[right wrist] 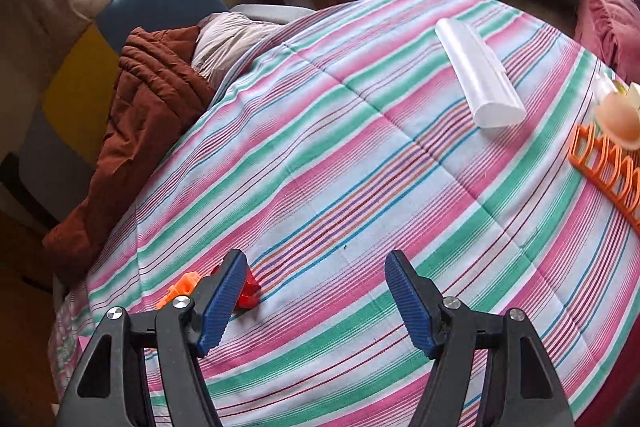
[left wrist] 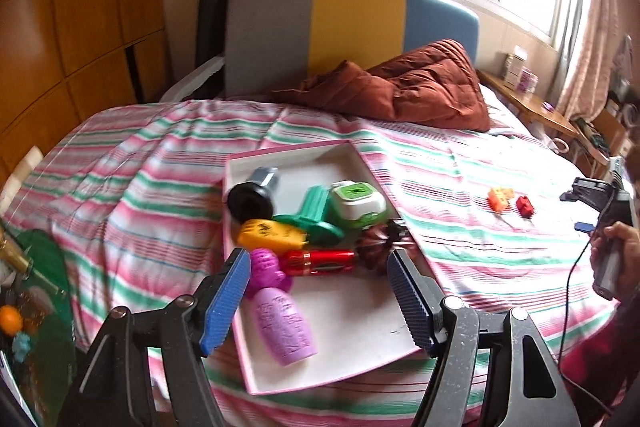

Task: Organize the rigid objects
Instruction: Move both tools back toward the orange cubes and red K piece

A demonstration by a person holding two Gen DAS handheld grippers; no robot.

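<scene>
Two small plastic blocks – an orange block (right wrist: 182, 287) and a red block (right wrist: 248, 289) – lie loose on the striped bedspread (right wrist: 360, 147), just left of the right tongs (right wrist: 316, 301), whose jaws stand apart with nothing between them. Both look light, stiff and hard-edged, so a pinch across flat opposite faces should hold; on the soft quilt they may tip or sink if pushed. Farther off lie a white case (right wrist: 480, 83) – smooth, probably slippery, best taken across its narrow width – and an orange rack (right wrist: 608, 171). The left tongs (left wrist: 320, 297) hang empty, jaws apart, over the pink-rimmed tray (left wrist: 360, 327) on the bed, where a purple bottle (left wrist: 284, 327), red cylinder (left wrist: 320, 262) and green-lidded box (left wrist: 356, 205) already lie.
</scene>
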